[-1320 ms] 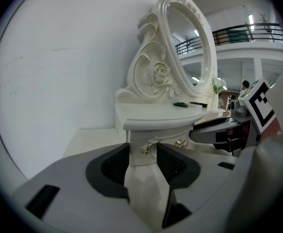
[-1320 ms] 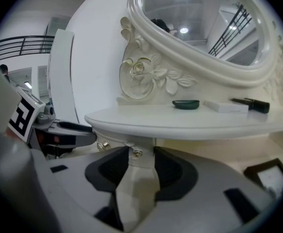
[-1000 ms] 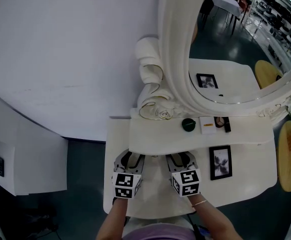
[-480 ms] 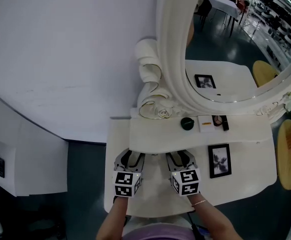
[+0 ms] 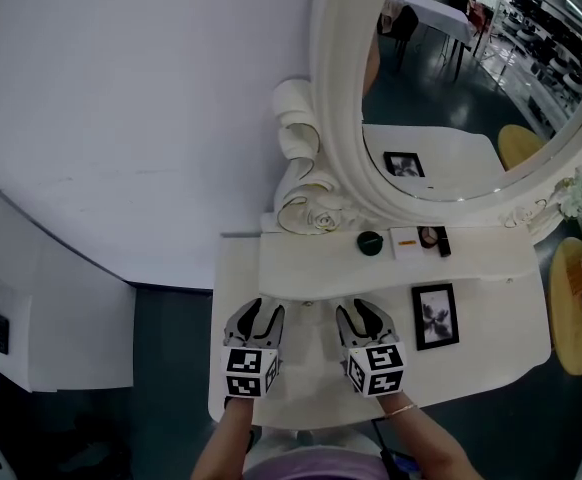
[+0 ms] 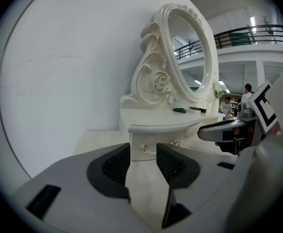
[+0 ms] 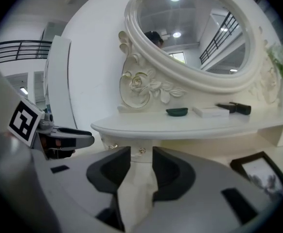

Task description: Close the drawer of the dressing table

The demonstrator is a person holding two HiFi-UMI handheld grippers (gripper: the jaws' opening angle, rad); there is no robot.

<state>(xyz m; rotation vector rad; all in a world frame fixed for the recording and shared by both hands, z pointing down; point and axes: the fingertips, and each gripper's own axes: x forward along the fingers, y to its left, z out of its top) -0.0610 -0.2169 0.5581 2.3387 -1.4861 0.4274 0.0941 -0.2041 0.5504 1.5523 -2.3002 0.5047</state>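
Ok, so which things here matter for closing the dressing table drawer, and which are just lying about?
For the job: drawer front; left gripper; right gripper, jaws closing with nothing held between them.

Just lying about: green dish; white box; picture frame; mirror.

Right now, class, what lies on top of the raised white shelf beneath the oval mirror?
On the raised white shelf sit a dark green round dish, a flat white box and a small black item. Under its lip, small metal knobs show; anything behind them is covered.
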